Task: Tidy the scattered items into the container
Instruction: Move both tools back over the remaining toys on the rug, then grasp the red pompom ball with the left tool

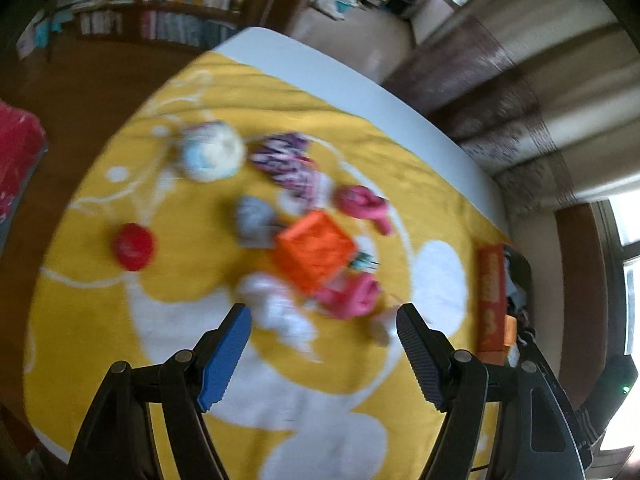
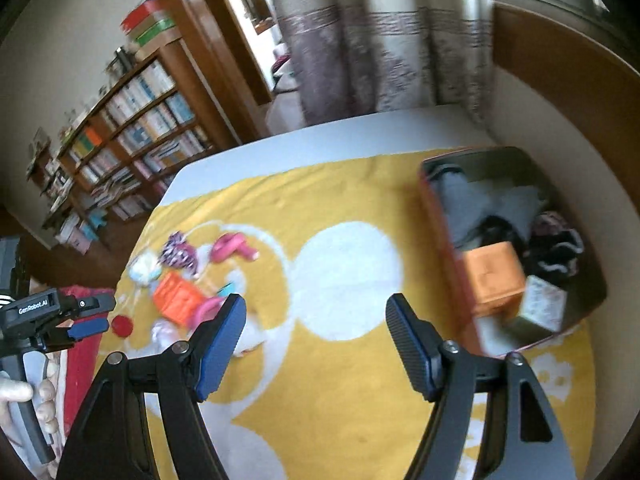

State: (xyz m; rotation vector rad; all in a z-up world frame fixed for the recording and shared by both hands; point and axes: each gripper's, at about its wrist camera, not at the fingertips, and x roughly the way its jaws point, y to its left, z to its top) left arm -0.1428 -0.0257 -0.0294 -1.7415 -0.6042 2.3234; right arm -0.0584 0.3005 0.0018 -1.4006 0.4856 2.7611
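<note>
Left claw point(image 1: 324, 344): jaws apart, nothing between them, touching nothing. Hangs over the yellow-and-white cloth point(image 1: 100, 320) on the bench point(image 1: 320, 68), pointing down at the scattered pile. Right claw point(image 2: 316, 340): also apart and empty, over the cloth, with the container off to its right.

Scattered items, all blurred, clustered mid-cloth:
- orange box point(image 1: 314, 250) in the middle, tilted
- pink bundle point(image 1: 352, 294) touching its near side, second pink bundle point(image 1: 362, 204) just beyond it
- grey bundle point(image 1: 254, 220) against the box's left side
- white bundle point(image 1: 280, 308) nearest the left claw
- purple-and-white patterned bundle point(image 1: 286, 162) and pale round ball point(image 1: 212, 156) side by side at the far end
- small red ball point(image 1: 133, 246) alone, well apart to the left

Container point(image 2: 436, 216): open tray with orange-red walls at the cloth's right edge, well apart from the pile. Already in it: grey cloth point(image 2: 468, 200), dark patterned bundle point(image 2: 556, 244), orange block point(image 2: 494, 276), pale cube point(image 2: 544, 306).

From the right wrist view, a hand point(image 2: 24, 396) grips the left claw's handle at the left edge.
</note>
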